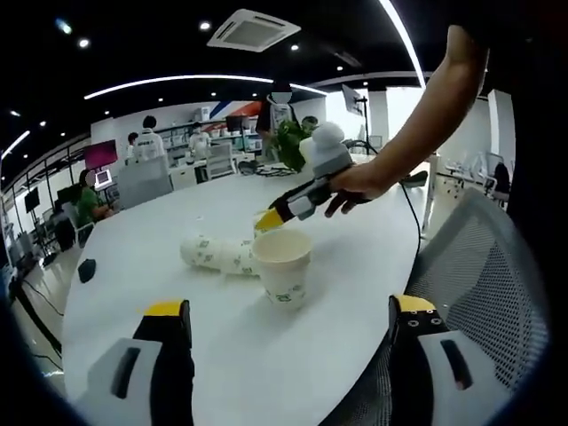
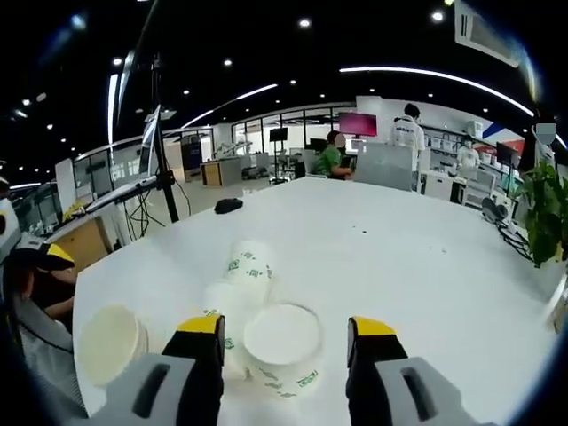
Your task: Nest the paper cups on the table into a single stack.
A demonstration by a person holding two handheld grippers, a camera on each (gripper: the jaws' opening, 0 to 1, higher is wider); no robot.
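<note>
Right gripper jaws spread wide around upright paper cup at bottom centre; left gripper wide, nothing held; glossy white table.

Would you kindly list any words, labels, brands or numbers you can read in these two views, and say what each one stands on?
No text reads clearly.
Upright paper cup: green print on its side, too blurred to read.
Lying paper cups: green marks, too small to read.
Pink screen at the back: no legible writing.
Red and blue wall stripes: a graphic, no readable words.
</note>
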